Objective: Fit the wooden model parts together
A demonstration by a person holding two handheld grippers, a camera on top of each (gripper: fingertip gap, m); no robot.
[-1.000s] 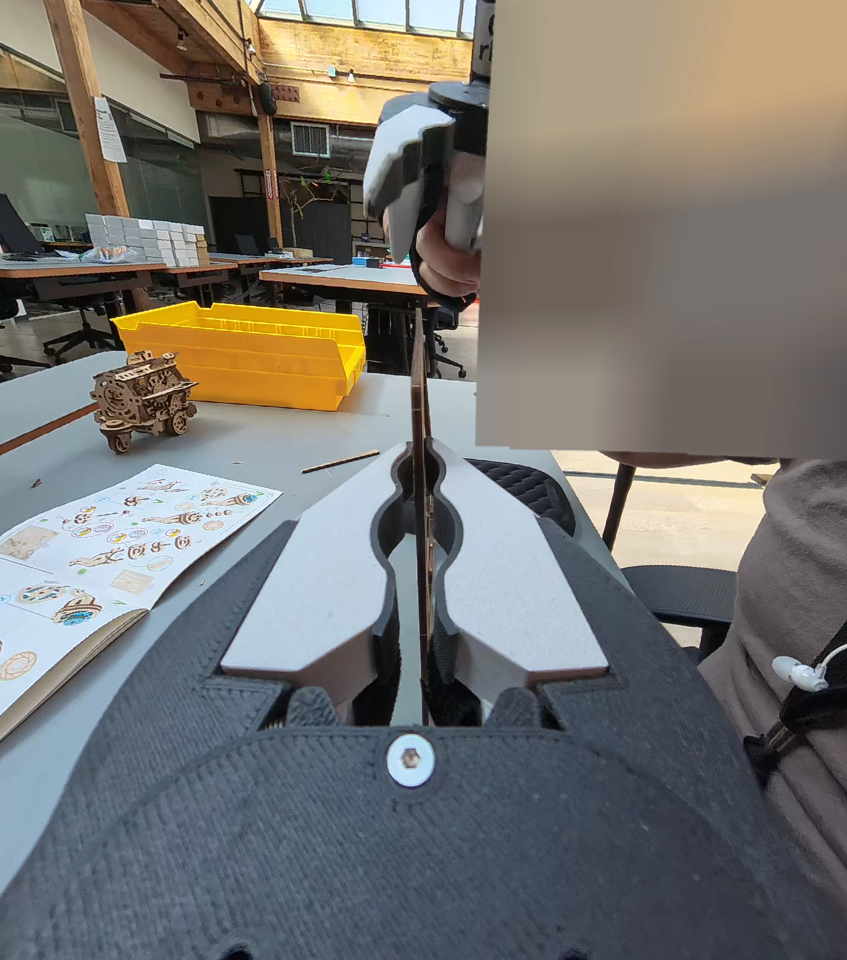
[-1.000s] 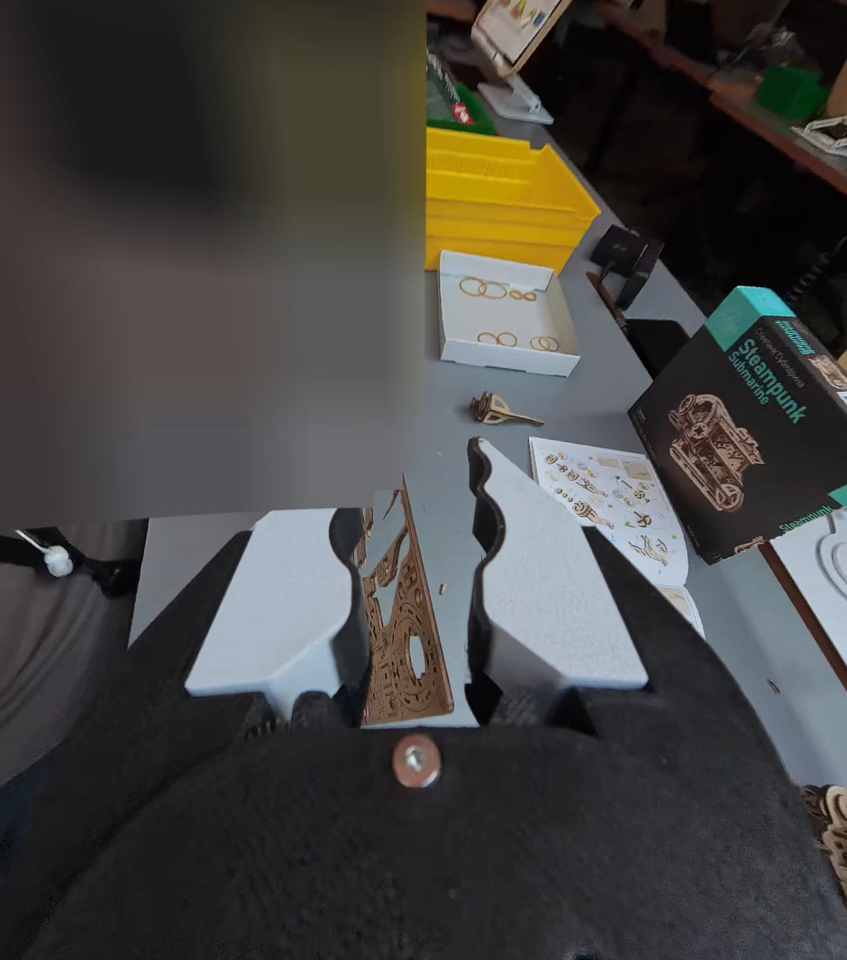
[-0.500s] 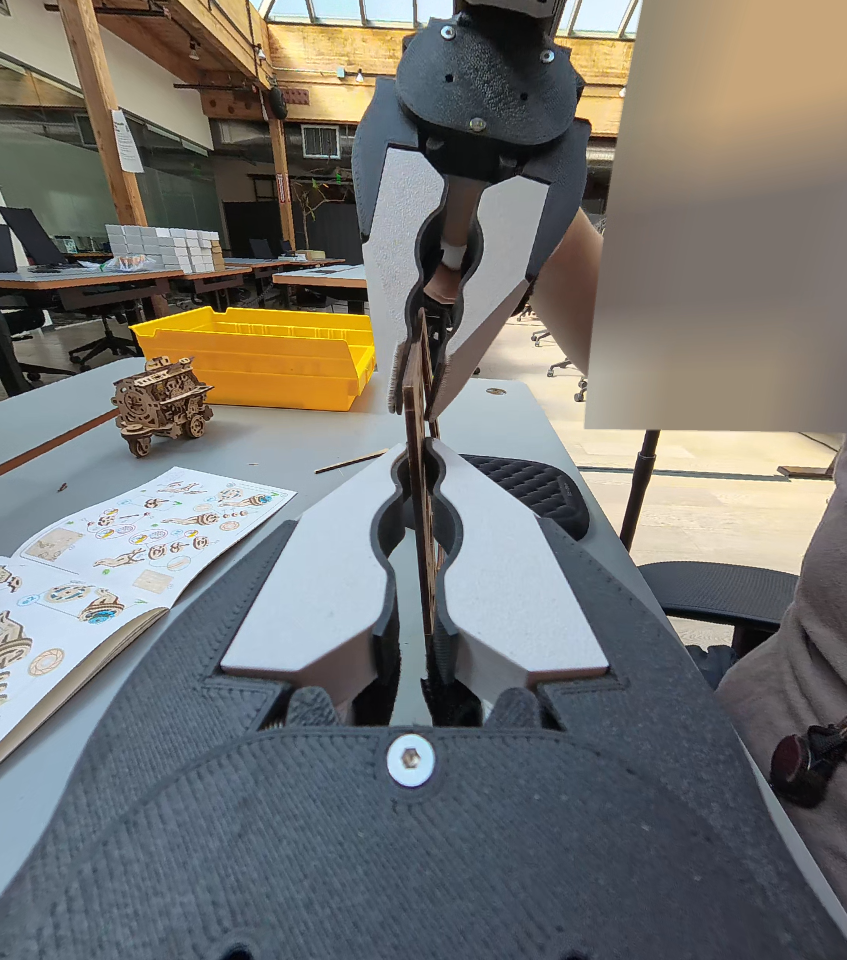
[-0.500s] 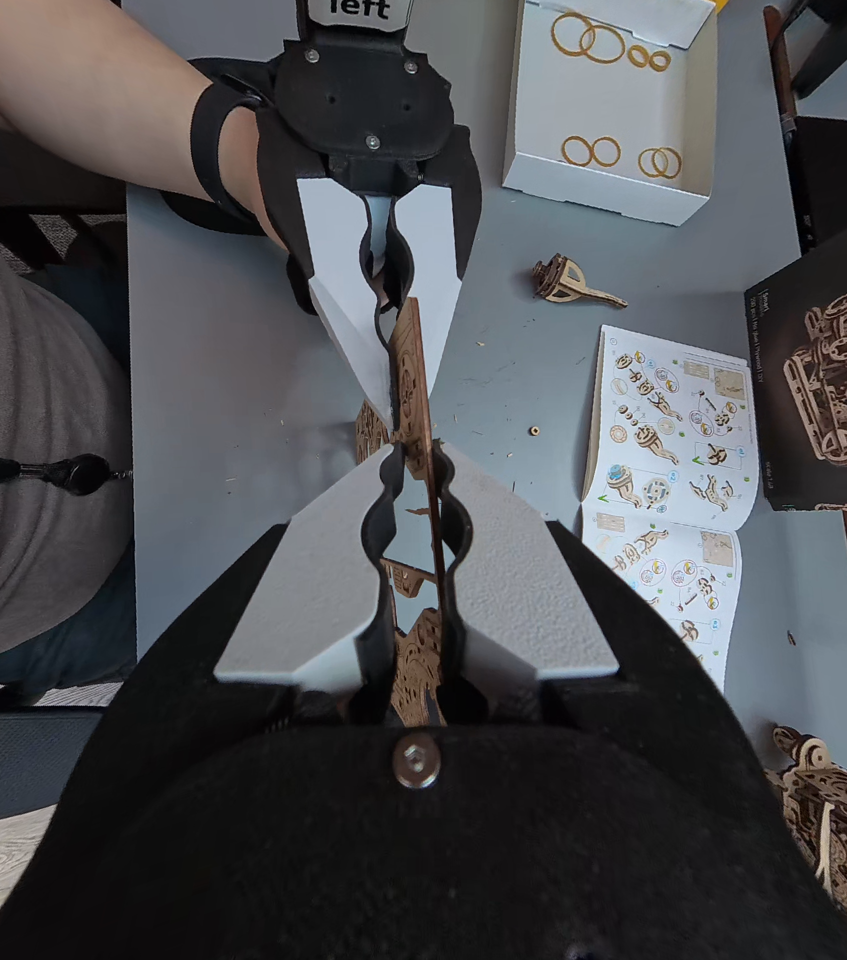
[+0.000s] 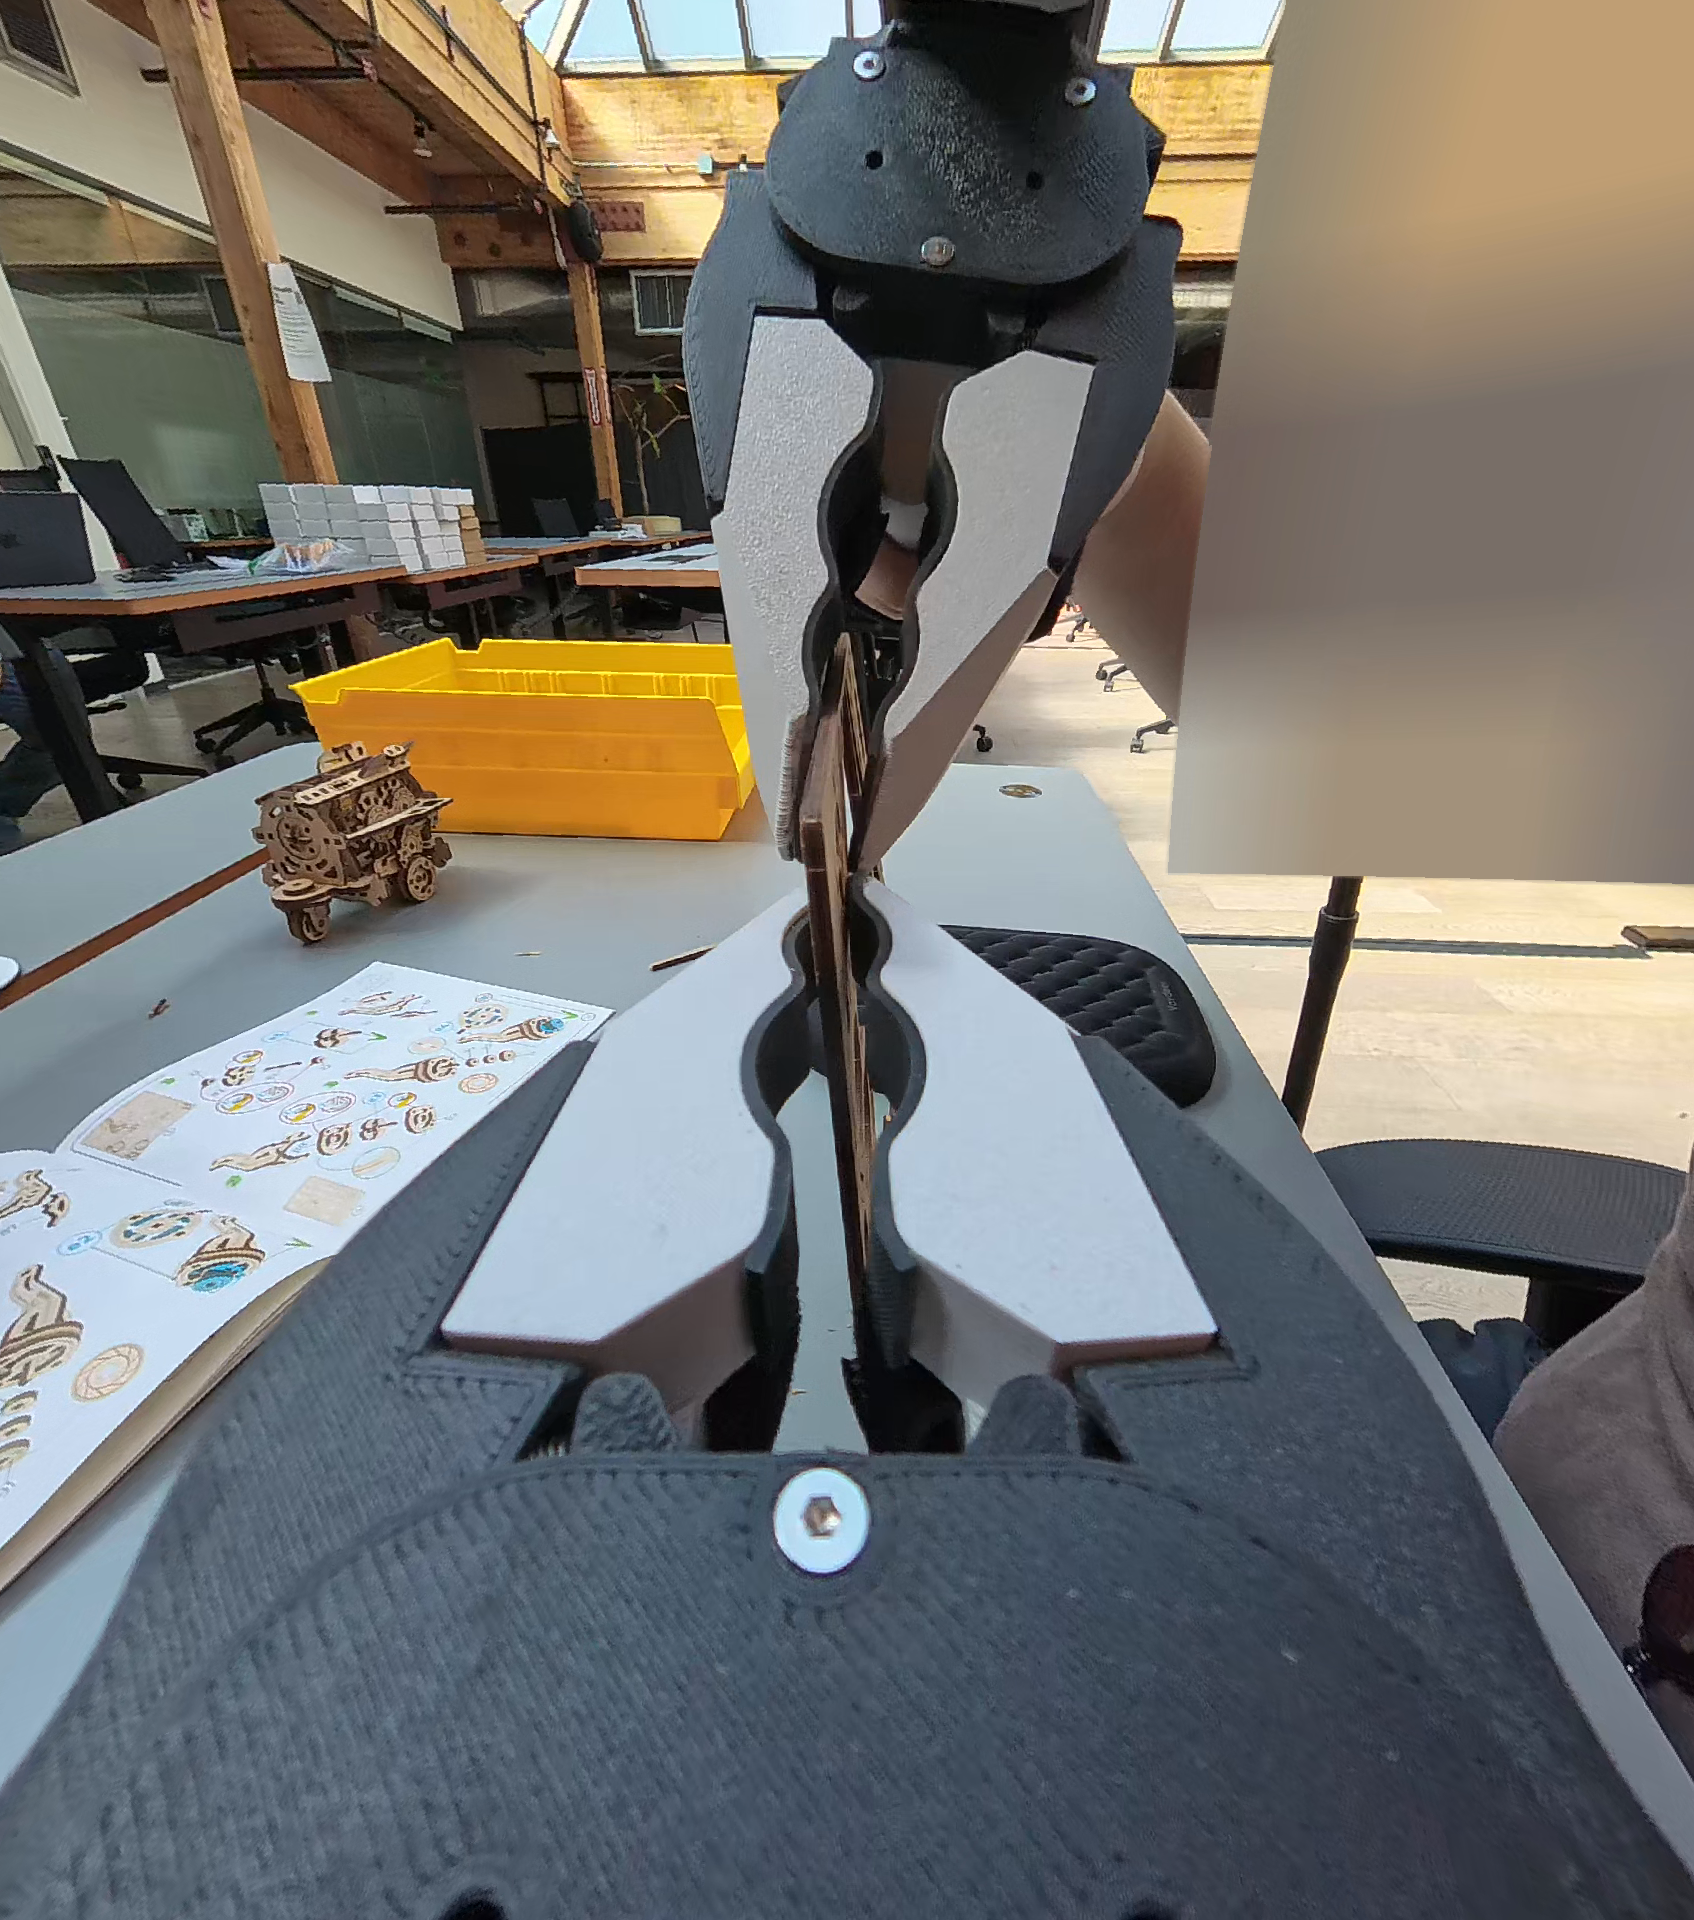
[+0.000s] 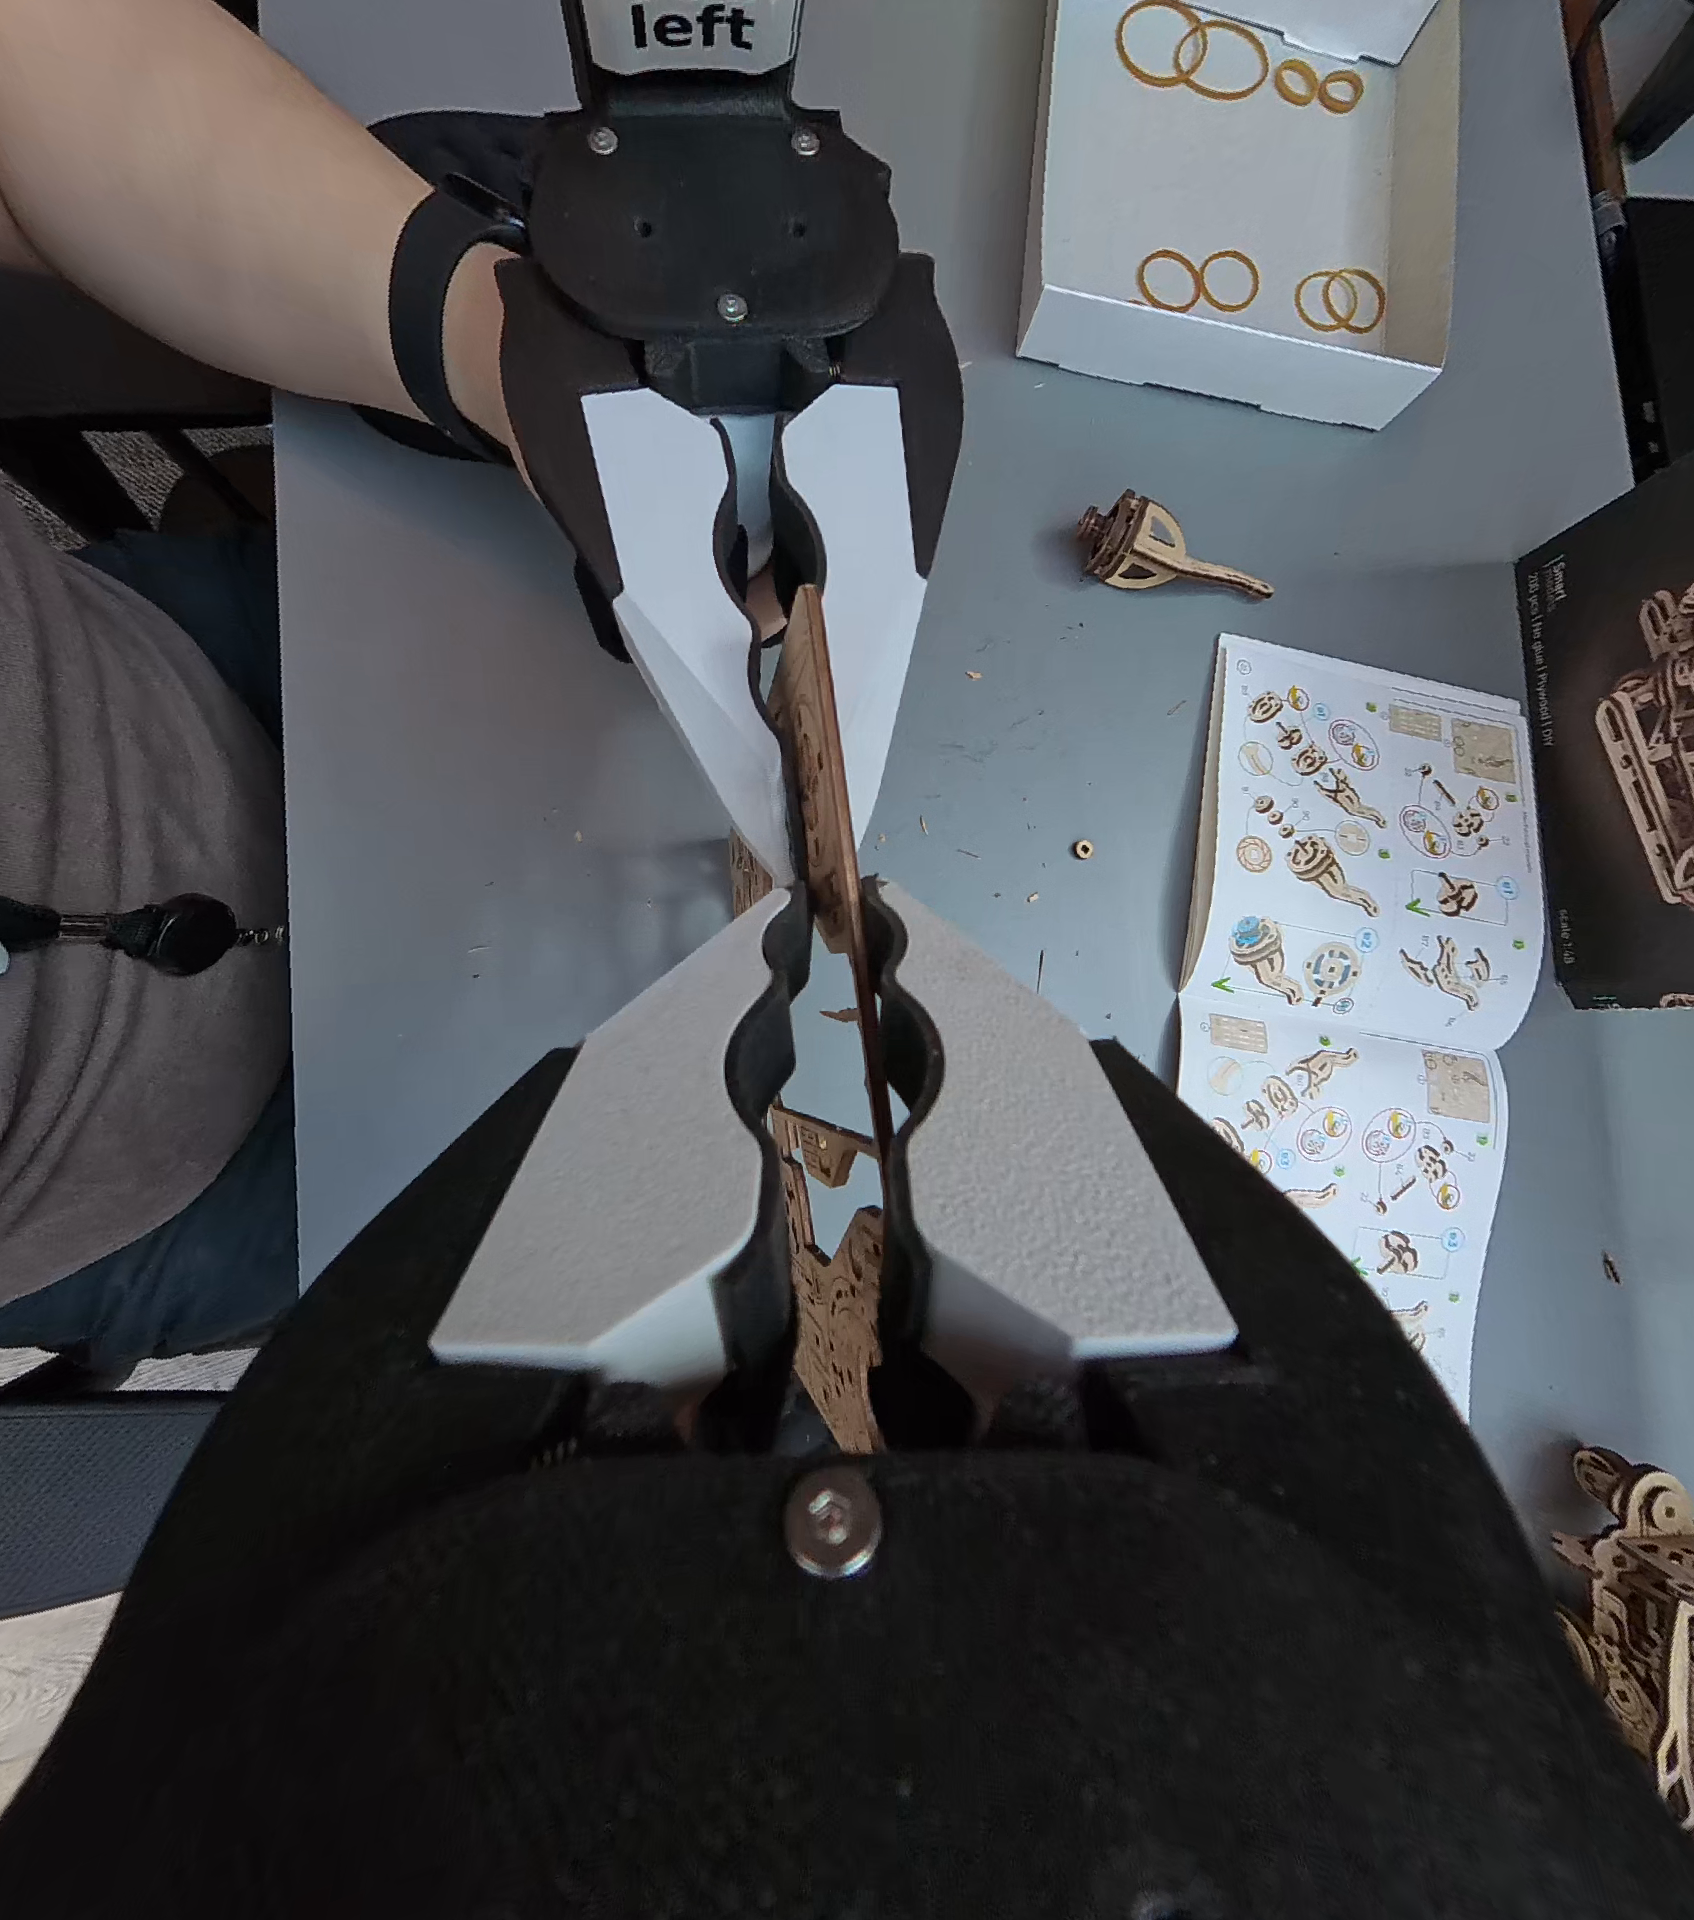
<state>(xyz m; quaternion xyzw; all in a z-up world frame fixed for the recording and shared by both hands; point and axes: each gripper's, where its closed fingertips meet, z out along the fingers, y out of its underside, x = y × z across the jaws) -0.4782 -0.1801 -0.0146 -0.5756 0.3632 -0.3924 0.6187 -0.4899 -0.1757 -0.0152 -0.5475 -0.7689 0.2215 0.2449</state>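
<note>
**Both grippers pinch one wooden sheet**

The laser-cut wooden sheet (image 6: 815, 748) stands edge-on, its long axis running straight between my grippers — left gripper (image 6: 789, 831) clamps its far end, right gripper (image 6: 827, 914) its near end, above the instruction booklet (image 6: 1342, 935).

Each hand-held gripper (image 5: 838, 894) has white wavy-edged fingers (image 5: 645, 1174) in ribbed black housing (one silver screw centred), grey top worn.

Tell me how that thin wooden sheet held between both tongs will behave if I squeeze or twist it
The wooden sheet looks thin and full of laser-cut openings, so it is probably light and likely to snap if twisted. Seen edge-on it stays straight, so fairly stiff. Left tongs and right tongs grip opposite ends; avoid bending.
</note>
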